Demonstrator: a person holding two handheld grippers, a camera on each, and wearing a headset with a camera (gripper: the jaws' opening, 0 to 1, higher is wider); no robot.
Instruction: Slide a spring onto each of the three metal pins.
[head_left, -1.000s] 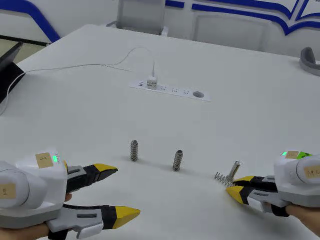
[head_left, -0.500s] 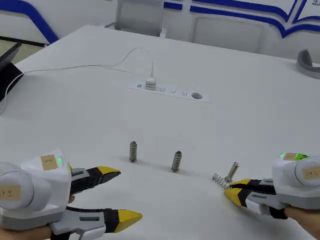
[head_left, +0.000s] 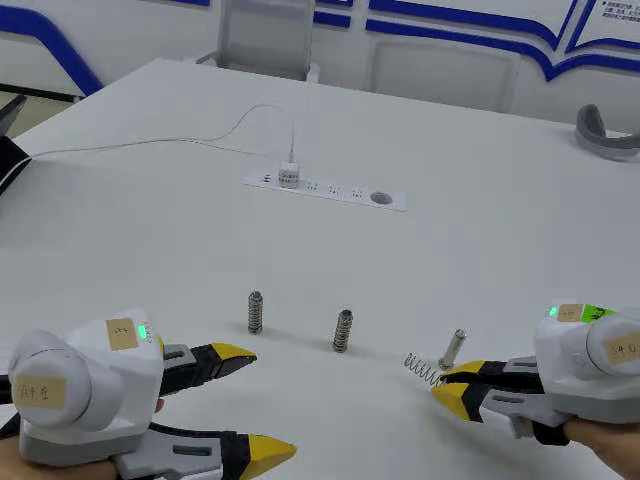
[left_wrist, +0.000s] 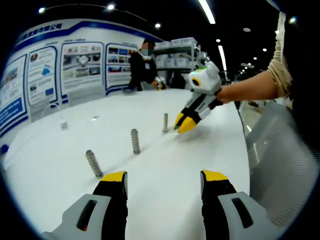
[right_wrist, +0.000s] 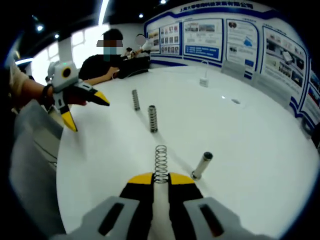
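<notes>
Three metal pins stand in a row on the white table. The left pin and the middle pin each carry a spring. The right pin is bare and leans a little. My right gripper is shut on one end of a loose spring, whose free end points past the left of the bare pin's base. In the right gripper view the spring juts from the closed jaws, with the bare pin to its right. My left gripper hovers open at the near left, holding nothing.
A white power strip with a plug and a cable lies mid-table. A chair stands behind the far edge, and a grey curved object rests at the far right. People sit at the table's end.
The head camera has tilted, shifting the whole scene. The left gripper has come slightly forward. The right gripper still holds the spring beside the bare pin.
</notes>
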